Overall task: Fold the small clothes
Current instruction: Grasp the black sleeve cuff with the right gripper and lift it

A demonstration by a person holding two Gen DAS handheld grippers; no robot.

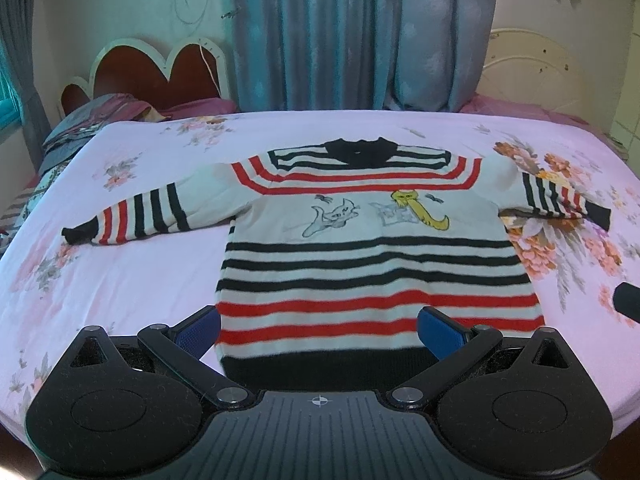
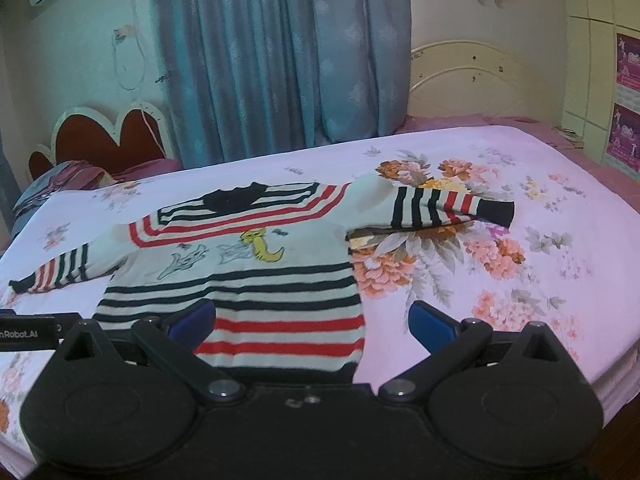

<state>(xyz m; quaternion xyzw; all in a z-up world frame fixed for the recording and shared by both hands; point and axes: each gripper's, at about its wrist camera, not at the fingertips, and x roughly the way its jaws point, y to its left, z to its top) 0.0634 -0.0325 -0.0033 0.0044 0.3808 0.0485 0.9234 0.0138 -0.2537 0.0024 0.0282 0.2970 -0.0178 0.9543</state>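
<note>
A small white sweater (image 1: 360, 240) with black and red stripes and cat pictures lies flat, front up, on the bed, both sleeves spread out. Its black hem faces me and its collar points away. My left gripper (image 1: 318, 330) is open just above the hem, its blue pads (image 1: 438, 330) spanning the lower stripes. The sweater (image 2: 256, 276) also shows in the right wrist view, left of centre. My right gripper (image 2: 310, 326) is open over the sweater's lower right corner, one pad over cloth and the other over bare sheet. Neither gripper holds anything.
The bed sheet (image 1: 120, 272) is pink with flower prints. Crumpled bedding (image 1: 84, 124) lies at the far left by a red headboard (image 1: 152, 72). Blue curtains (image 1: 360, 32) hang behind the bed. The other gripper's black tip (image 1: 628, 300) shows at the right edge.
</note>
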